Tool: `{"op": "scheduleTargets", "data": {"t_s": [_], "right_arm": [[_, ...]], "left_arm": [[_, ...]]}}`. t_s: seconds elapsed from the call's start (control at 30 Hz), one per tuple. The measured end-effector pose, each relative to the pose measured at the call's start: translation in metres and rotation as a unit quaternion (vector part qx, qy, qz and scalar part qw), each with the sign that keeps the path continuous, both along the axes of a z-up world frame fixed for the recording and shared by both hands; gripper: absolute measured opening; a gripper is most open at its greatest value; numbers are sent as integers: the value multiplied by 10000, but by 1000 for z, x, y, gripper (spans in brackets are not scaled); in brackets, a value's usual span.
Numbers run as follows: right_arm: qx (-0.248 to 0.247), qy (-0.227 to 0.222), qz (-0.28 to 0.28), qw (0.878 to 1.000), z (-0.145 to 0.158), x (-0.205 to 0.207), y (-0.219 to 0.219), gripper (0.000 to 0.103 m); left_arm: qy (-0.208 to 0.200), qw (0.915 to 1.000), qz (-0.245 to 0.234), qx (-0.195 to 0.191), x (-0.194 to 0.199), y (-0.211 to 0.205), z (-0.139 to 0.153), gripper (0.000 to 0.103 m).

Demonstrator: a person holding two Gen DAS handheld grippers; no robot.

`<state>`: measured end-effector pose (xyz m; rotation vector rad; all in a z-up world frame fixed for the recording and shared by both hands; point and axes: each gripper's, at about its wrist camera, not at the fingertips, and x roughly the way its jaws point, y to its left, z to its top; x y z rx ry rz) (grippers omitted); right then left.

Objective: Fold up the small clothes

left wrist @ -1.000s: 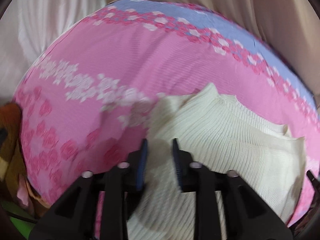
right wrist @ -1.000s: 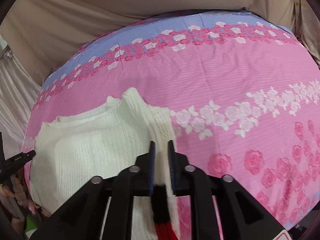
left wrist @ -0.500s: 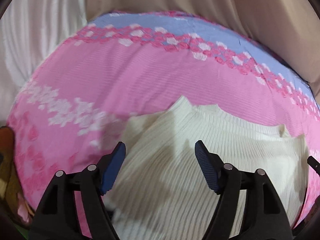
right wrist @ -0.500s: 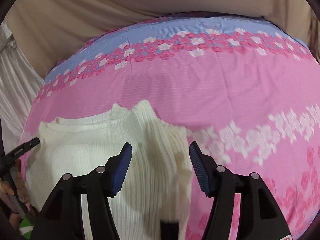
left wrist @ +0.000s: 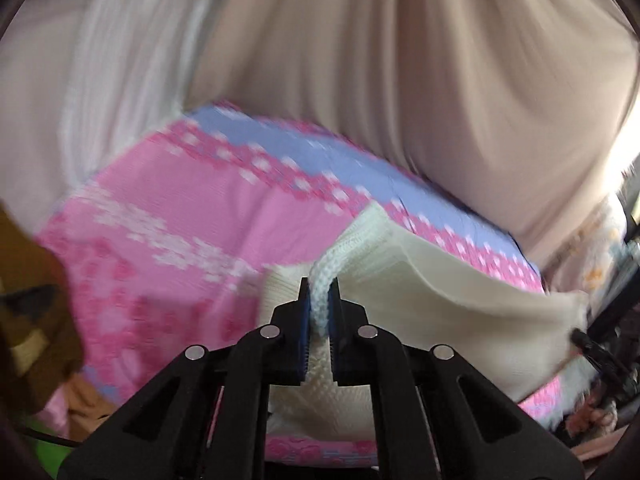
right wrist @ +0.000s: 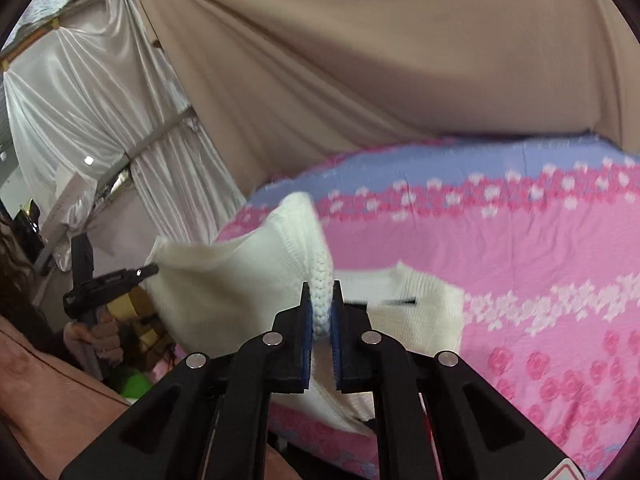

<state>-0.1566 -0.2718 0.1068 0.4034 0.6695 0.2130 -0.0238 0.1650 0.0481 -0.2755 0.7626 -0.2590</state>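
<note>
A small cream knit sweater (left wrist: 440, 292) is lifted off the pink floral bedsheet (left wrist: 168, 220). My left gripper (left wrist: 319, 284) is shut on a thick knit edge of it at one side. My right gripper (right wrist: 321, 288) is shut on the knit edge of the sweater (right wrist: 240, 280) at the other side. The cloth hangs stretched between both grippers, with part still resting on the sheet (right wrist: 540, 260). In the right wrist view the left gripper (right wrist: 108, 284) shows at the left, held by a hand.
Beige curtain (right wrist: 400, 60) hangs behind the bed. White satin drapes (right wrist: 80, 100) stand at the left. A brown cloth (left wrist: 28, 300) lies at the bed's left edge, with a green object (right wrist: 136, 384) below.
Both grippers were open over the flat sweater half a second ago. Now both have shut on its edges and lifted it off the sheet; the views have tilted upward.
</note>
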Motion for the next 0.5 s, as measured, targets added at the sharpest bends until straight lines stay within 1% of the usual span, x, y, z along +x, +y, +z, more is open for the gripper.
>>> {"op": "scheduleTargets", "data": {"t_s": [0.03,0.07,0.1,0.13,0.17,0.2,0.23,0.27,0.3,0.33,0.37,0.4,0.43,0.47,0.5], "right_arm": [[-25,-148,-96,9998,10,2,-2,7],[-58,-204,-170,9996,14,5,-8,7],[-120,-189,-244,9995,12,13,-10,7],[-216,-99,-323,9992,4,23,-13,7],[-319,132,-465,9983,-17,39,-19,8],[-306,375,-533,9974,-37,50,-25,8],[-307,790,-652,9943,-70,64,-31,8],[-370,1248,-817,9881,-112,79,-39,10],[-357,1616,-913,9820,-144,89,-44,10],[-400,2048,-1094,9719,-178,97,-49,11],[-528,2404,-1297,9605,-201,101,-52,11],[-459,2429,-1417,9585,-207,99,-52,11],[-290,2190,-1503,9636,-196,92,-51,13],[-192,1942,-1528,9688,-181,84,-47,13],[-227,1768,-1520,9722,-166,76,-44,14]], "left_arm": [[-18,9999,103,-83,1,3,5,7],[-18,9997,184,-155,5,3,7,7],[12,9996,183,-221,13,-2,6,7],[80,9997,192,-162,20,-5,1,7],[260,9996,139,9,37,-18,-11,8],[352,9993,21,143,46,-26,-21,9],[467,9977,10,484,61,-41,-41,11],[660,9946,-30,795,76,-54,-68,11],[841,9919,-119,945,85,-63,-91,11],[1080,9879,-87,1113,97,-71,-121,11],[1328,9833,-39,1246,107,-78,-153,10],[1451,9803,44,1340,110,-79,-167,10],[1492,9786,186,1406,108,-77,-171,9],[1364,9829,206,1216,101,-73,-164,11],[1241,9861,214,1088,93,-69,-156,11]]}}
